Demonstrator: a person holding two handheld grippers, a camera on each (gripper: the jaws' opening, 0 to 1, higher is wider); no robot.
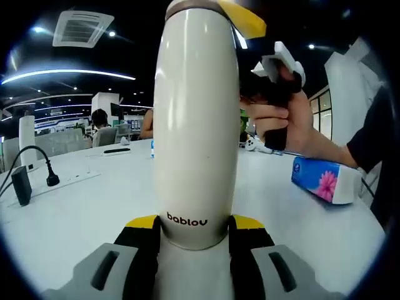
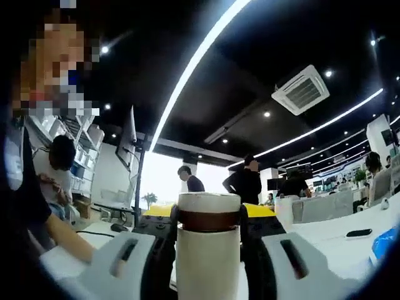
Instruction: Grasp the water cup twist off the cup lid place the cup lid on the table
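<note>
Gripping tall cream-white water cup [image 1: 196, 125] base: left gripper [image 1: 195, 234] clamped; right gripper [image 2: 209, 234] clamped around cream cup lid [image 2: 209, 203]; white desk [image 1: 81, 212] below.

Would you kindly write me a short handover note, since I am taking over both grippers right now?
Left gripper: shut on the lower body of the white water cup, held upright above the table.
Right gripper: closed around the cup lid at the top of the cup.
Done: both grasps are in place.
Left: the lid looks still seated, so twist it off, then set it on the table. A blue tissue pack lies to the right.
</note>
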